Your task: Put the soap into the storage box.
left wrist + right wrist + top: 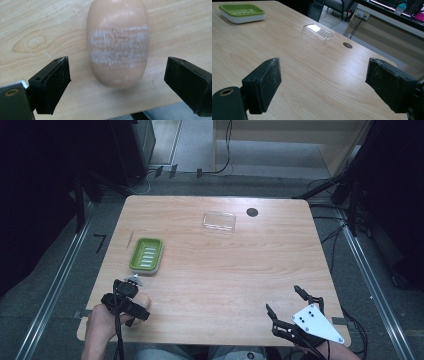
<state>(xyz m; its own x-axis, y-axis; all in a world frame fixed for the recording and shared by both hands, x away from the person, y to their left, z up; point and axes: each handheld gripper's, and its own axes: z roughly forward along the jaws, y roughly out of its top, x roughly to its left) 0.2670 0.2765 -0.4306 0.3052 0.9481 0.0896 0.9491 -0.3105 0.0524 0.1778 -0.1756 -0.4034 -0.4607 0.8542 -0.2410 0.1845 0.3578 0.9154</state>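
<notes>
Left gripper view: left gripper (pixel 117 80) spread wide, straddling soap bar (pixel 117 42) at 12 o'clock on table (pixel 37 25). Right gripper (pixel 324 85) released, grasping nothing.

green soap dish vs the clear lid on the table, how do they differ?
The green soap dish is opaque, with a white base and a slotted inner floor; the clear lid is see-through and plain. The soap dish lies open side up near the table's left edge; the clear lid lies dome up, farther back near the dark hole. Both are rounded rectangles of similar footprint, resting flat on the wooden table, untouched by either gripper.
</notes>
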